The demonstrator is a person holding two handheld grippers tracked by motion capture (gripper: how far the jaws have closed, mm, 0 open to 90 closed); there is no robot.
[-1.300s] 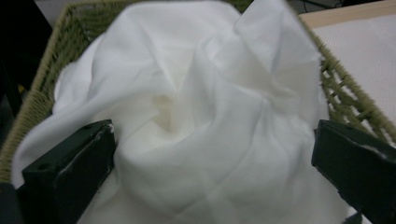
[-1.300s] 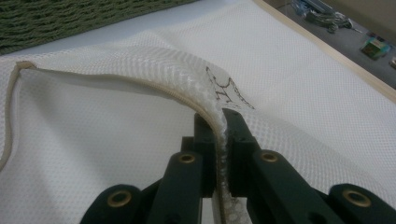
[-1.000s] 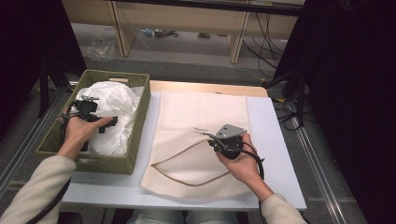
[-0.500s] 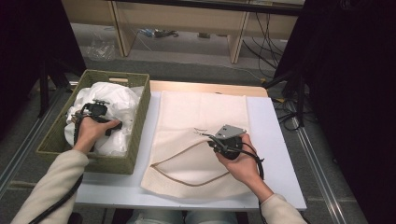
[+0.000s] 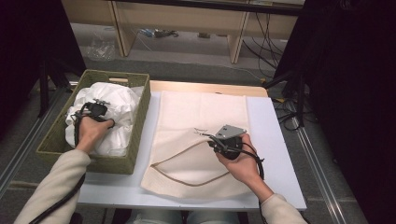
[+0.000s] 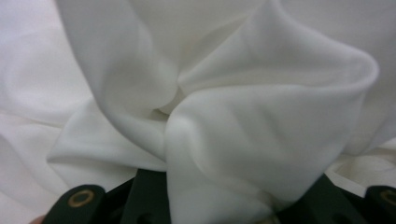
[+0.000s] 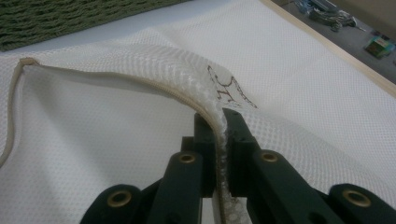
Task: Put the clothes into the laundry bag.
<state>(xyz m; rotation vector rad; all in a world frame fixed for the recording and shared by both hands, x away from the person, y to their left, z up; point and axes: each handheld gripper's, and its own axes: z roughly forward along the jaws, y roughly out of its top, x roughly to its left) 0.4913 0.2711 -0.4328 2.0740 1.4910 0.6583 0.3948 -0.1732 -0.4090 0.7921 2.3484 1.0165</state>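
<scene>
A crumpled white cloth [image 5: 116,105] fills a green woven basket [image 5: 140,122] at the table's left. My left gripper [image 5: 95,109] rests on top of it. Its jaws have just been closing, and in the left gripper view a bunched fold of the cloth [image 6: 224,140] is pinched in my left gripper [image 6: 229,196]. A cream mesh bag [image 5: 201,112] lies flat on the white table. My right gripper [image 5: 212,138] is shut on the upper layer at the bag's mouth. In the right gripper view my right gripper [image 7: 220,119] holds that mesh edge [image 7: 187,79] raised off the lower layer.
The white tabletop [image 5: 266,135] shows bare to the right of the bag. The bag's corded hem [image 5: 187,182] curves near the table's front edge. Beyond the table are wooden furniture legs and cables on the floor [image 5: 285,116].
The left gripper has settled slightly into the cloth and its jaws have drawn together on a fold. The right hand and the bag's edge have stayed put.
</scene>
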